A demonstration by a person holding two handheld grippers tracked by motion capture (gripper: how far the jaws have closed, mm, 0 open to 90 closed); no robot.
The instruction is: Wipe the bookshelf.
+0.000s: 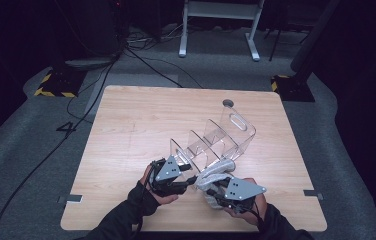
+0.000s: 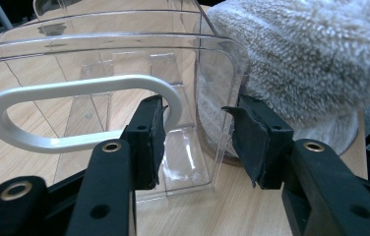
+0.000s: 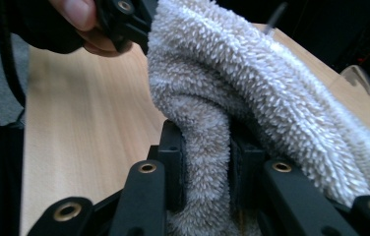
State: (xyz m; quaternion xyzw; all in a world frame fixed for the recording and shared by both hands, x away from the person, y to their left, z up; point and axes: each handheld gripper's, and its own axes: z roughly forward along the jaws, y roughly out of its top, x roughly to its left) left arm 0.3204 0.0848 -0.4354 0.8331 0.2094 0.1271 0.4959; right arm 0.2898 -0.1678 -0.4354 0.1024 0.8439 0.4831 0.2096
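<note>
Grey carpet and dark stands surround a light wooden table, near whose lower middle a fluffy grey towel is bunched against the near end of a clear plastic divided organiser. A fold of the towel is pinched between the jaws of the right gripper, at the lower right of the high view. To its left, the left gripper is seen with jaws spread around the organiser's end wall, just beside the white-rimmed handle slot; pad contact cannot be told.
</note>
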